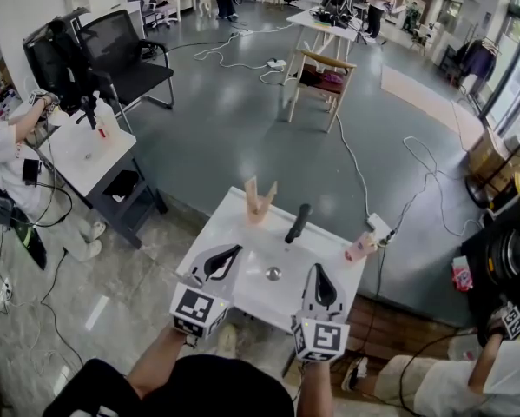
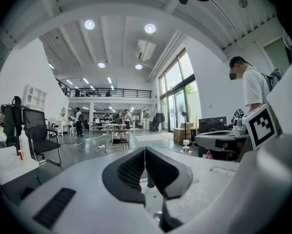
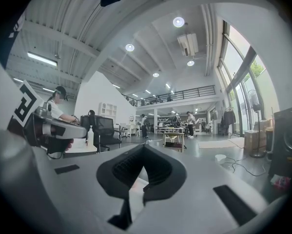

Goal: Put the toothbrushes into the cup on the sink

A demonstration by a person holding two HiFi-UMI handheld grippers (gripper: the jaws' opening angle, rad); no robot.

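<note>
Left gripper [image 1: 232, 252] jaws pressed together, empty. Right gripper [image 1: 319, 272] same, shut on nothing. Hovering at 7 and 5 o'clock of sink [image 1: 242, 224] drain [image 1: 273, 274]. Toothbrushes [image 1: 260, 201] upright at 11 o'clock, far rim. Pink cup [image 1: 361, 248] at 2 o'clock, right rim.

The hall is bright and evenly lit: round ceiling lamps [image 2: 89, 24] glow overhead and daylight comes through tall windows [image 2: 177, 89], putting a pale sheen on the grey floor [image 1: 233, 120] and the white sink [image 1: 329, 259], with only soft shadows. Both gripper views bulge like a fisheye, with black corners and blurred near surfaces. The head view is sharper and bends mildly at its borders.
</note>
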